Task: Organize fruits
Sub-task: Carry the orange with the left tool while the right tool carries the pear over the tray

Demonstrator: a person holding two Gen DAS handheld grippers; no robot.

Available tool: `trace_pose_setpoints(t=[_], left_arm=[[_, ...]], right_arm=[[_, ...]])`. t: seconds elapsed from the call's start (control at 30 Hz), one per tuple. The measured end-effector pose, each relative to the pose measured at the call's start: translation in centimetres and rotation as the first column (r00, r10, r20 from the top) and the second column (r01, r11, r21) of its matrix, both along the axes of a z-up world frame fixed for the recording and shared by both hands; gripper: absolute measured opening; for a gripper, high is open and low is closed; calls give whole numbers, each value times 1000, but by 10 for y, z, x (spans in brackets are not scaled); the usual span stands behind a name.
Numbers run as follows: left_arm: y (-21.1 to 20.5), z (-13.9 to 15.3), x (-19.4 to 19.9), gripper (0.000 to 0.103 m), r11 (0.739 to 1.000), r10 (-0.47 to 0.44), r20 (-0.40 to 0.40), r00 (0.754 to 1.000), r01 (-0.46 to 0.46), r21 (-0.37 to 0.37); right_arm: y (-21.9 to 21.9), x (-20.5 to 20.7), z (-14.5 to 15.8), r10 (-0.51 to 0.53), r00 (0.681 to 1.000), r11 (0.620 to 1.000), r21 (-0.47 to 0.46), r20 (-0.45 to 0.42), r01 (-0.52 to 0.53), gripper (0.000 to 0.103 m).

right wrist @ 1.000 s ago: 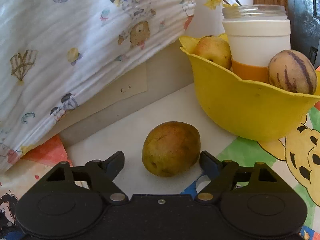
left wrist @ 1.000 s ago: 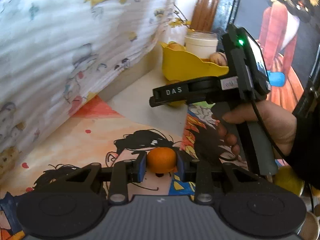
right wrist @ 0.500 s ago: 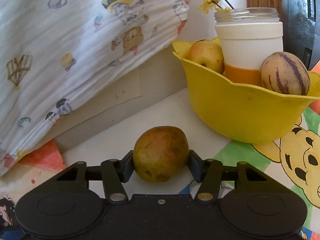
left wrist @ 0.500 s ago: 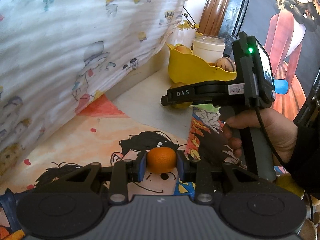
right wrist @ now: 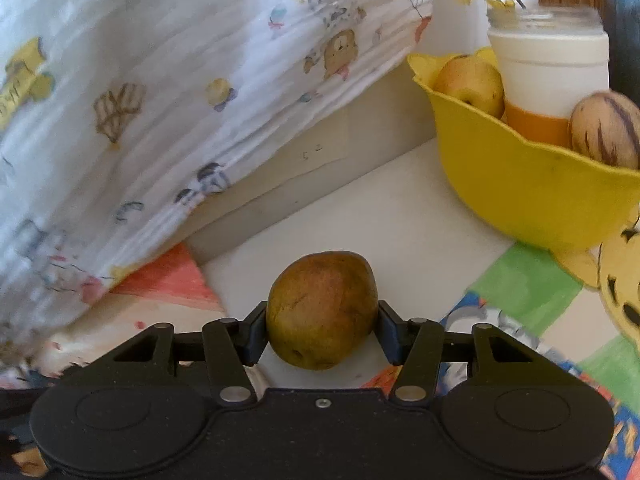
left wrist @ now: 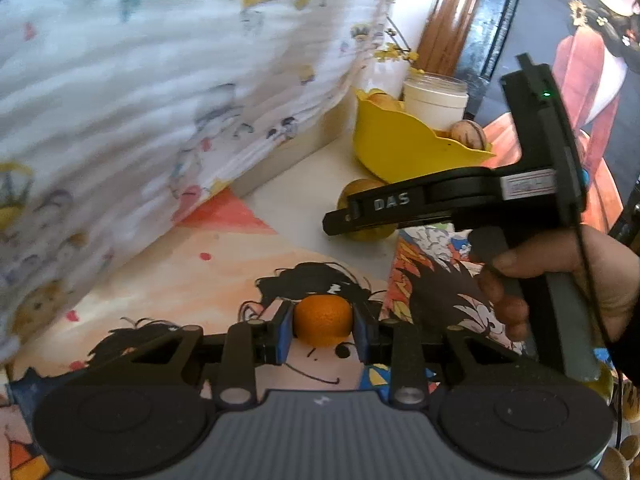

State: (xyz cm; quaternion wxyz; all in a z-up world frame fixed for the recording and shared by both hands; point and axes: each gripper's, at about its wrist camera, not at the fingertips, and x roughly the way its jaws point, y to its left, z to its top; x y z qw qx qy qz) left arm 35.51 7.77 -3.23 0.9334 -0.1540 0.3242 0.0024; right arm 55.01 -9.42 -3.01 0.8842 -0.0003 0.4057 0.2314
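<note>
Your left gripper [left wrist: 323,334] is clamped on a small orange [left wrist: 323,326], one blue pad [left wrist: 285,332] pressed to each side of the fruit. Your right gripper [right wrist: 322,333] is clamped on a brown-green pear-like fruit [right wrist: 322,327], its fingers seated against both flanks. The pictures do not show whether either fruit is clear of the table.

Take the yellow bowl [right wrist: 528,196] as your reference. The brown-green fruit sits in front of the bowl and to its left, near but apart from the bowl wall, over the white strip of the table [right wrist: 384,232]. In the left wrist view, the same fruit [left wrist: 360,212] shows just below the bowl [left wrist: 404,152], partly hidden by the body of your right gripper [left wrist: 344,220]. The orange is well in front of the bowl, above the cartoon-printed table cover [left wrist: 224,280].

Inside the bowl you have a yellow apple [right wrist: 470,86] at the left, a white jar with an orange band [right wrist: 548,80] in the middle, and a striped oval fruit [right wrist: 606,130] at the right. A printed white cloth [right wrist: 180,80] hangs to the left of the bowl.
</note>
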Motion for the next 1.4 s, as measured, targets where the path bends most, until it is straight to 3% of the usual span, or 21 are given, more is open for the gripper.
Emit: trace_pose_setpoints(t=[0.17,0.33,0.77,1.1,1.4], left_arm=[[7,5,-8,34,999,33,-18,999,-33,2],[12,18,-19,34,998,53,-1,999,-53,14],[9,77,-55,34,996,77,94,993,-80,30],[-10,129,-90,34,997,65,180,981,-71,29],[-42,156,-126,34,999,28,216,976,-34,23]], right_arm=[[-4,-11,8,-5,1000,998,66,-15,6,56],[-6,-29,26,6,1000,993,114,26,-9,56],[-13,-70,110,-11,980,985,171,199,-24,56],[-36,-132,165,-9,963,984,173,269,-39,56],[-69,-207,190,-3,953,986,161,302,-48,56]])
